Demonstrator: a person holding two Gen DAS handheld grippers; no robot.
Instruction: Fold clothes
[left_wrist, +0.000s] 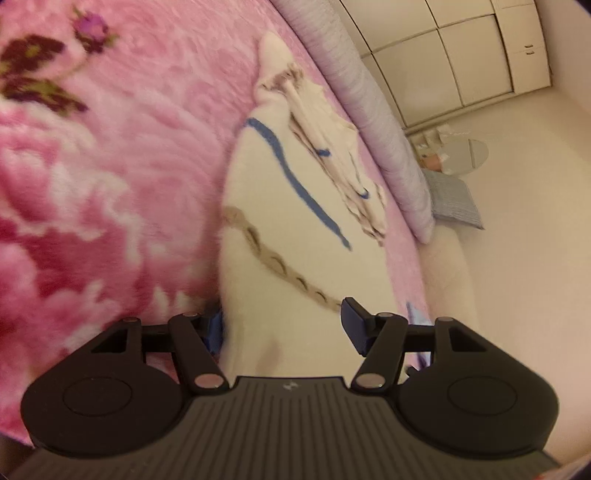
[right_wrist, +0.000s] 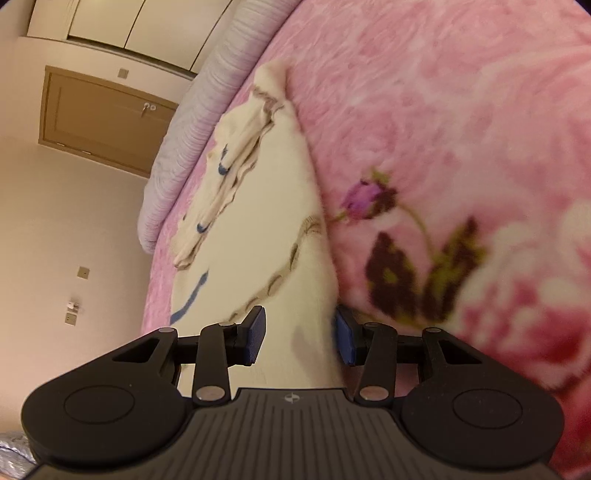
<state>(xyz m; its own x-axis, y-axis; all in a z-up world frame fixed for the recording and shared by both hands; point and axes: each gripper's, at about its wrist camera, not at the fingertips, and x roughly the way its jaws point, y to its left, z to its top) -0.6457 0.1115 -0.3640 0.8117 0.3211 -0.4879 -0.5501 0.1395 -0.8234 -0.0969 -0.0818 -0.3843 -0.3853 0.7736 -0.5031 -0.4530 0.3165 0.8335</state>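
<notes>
Lying between both spread tongs (left_wrist: 284, 332) (right_wrist: 301, 336), seemingly unpinched: white garment (left_wrist: 295, 206) (right_wrist: 266, 236).

**What we can't read in these two views**

We lose the near end of the white garment (left_wrist: 314, 236) behind the left tool (left_wrist: 284, 332) body; its left pad (left_wrist: 215, 328) is mostly hidden by cloth. Same in the right wrist view: the garment runs under the right tool (right_wrist: 299, 332), so we can't tell grip contact there. The pink blanket (left_wrist: 110, 184) print is motion-blurred and cut off by the frame edges. Small items on the floor by the round mirror (left_wrist: 467, 155) are too small to identify. The wall fittings (right_wrist: 72, 306) are unreadable.
</notes>
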